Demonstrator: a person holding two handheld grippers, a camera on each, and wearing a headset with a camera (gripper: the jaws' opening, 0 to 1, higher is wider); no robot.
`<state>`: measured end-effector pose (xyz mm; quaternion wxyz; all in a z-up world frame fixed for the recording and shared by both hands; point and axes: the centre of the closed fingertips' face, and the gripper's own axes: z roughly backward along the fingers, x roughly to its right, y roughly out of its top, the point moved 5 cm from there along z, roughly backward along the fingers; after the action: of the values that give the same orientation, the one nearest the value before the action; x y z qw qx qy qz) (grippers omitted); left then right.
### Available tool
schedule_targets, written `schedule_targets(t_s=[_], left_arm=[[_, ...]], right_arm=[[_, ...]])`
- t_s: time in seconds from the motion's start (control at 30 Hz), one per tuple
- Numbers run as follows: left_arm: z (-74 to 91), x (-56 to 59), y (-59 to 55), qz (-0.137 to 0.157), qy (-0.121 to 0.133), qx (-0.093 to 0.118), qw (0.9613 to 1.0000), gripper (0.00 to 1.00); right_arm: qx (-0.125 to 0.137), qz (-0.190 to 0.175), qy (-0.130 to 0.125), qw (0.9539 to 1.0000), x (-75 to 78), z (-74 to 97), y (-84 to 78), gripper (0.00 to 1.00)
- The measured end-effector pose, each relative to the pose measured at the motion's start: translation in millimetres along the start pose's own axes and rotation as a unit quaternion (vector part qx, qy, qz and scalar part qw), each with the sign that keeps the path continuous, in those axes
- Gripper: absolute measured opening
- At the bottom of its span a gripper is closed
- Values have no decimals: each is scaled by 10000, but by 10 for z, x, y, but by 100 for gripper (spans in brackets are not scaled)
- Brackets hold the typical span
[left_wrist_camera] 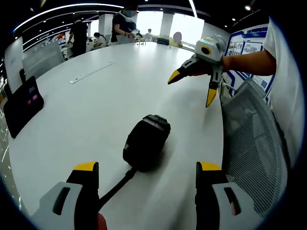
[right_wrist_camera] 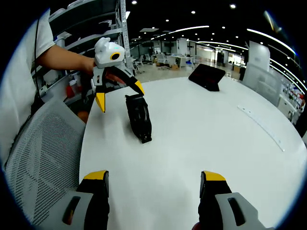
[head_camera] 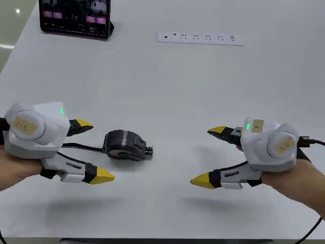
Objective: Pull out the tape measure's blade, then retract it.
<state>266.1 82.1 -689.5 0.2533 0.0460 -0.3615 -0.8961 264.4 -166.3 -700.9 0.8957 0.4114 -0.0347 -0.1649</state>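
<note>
I hold two grippers above a white table (head_camera: 167,81). The black tape measure (head_camera: 124,145) lies on the table with its blade fully in and a black strap (head_camera: 84,147) trailing towards my left gripper (head_camera: 97,150). That gripper is just beside the tape measure, its yellow-tipped jaws spread wide and gripping nothing. My right gripper (head_camera: 207,155) is well apart from the tape measure on its opposite side, jaws also wide and empty. Beyond the tape measure lie a white power strip (head_camera: 199,37) and a dark tablet (head_camera: 76,18).
</note>
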Motion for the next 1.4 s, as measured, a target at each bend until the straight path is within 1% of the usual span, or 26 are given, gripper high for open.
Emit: schedule_targets(t_s=[0.07,0.13,0.2,0.33,0.43,0.77,0.93,1.0,1.1,1.4], left_arm=[[-34,-23,-4,-86,-26,-88,9999,78],[-63,-35,9,-159,-46,-122,9998,75],[-88,-39,16,-205,-82,-166,9996,74],[-154,-56,8,-378,-162,-334,9986,68],[-195,-75,5,-386,-208,-413,9982,62],[-326,-109,-33,-574,-298,-719,9953,52],[-367,-135,-44,-653,-306,-790,9943,47],[-383,-140,-44,-656,-322,-810,9940,47],[-404,-146,-47,-737,-339,-834,9932,44],[-448,-146,-23,-844,-374,-836,9922,39]], right_arm=[[6,21,30,10000,10,-29,18,76],[2,44,62,10000,18,-63,31,76],[-6,64,86,9999,21,-87,42,76],[-17,107,161,9998,26,-150,64,75],[-34,117,192,9997,29,-182,74,74],[-58,119,276,9995,29,-234,62,74],[-66,109,306,9994,34,-260,53,74],[-61,104,321,9994,34,-274,54,74],[-58,97,350,9993,30,-303,55,74],[-44,81,443,9990,18,-391,64,73]])
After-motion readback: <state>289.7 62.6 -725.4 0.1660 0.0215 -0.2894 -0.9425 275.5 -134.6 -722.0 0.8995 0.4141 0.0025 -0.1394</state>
